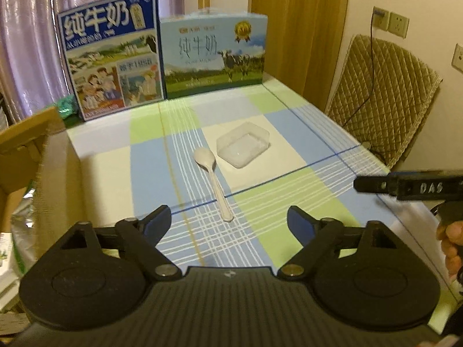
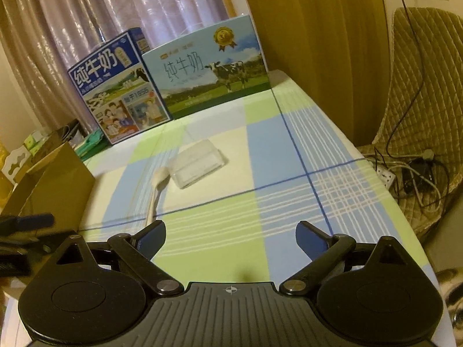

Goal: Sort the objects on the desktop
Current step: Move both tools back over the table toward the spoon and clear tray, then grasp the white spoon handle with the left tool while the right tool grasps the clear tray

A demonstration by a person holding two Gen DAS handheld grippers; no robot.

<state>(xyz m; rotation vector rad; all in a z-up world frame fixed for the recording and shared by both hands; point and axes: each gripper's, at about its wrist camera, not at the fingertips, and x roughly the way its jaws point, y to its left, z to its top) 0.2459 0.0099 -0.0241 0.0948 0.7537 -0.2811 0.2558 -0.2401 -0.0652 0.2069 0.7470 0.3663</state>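
Left gripper is wide open, empty, with the white plastic spoon on the checked tablecloth right ahead, touching the clear plastic container. Only this view catches "DAS" on the right gripper, also spread and empty. Both milk cartons read 纯牛奶.

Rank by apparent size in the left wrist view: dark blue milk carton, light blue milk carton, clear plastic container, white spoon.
Dark blue milk carton and light blue milk carton: too alike to rank
Clear plastic container
White spoon

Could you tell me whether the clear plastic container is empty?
Empty: the clear plastic container shows only its bare bottom; the white spoon lies beside it.
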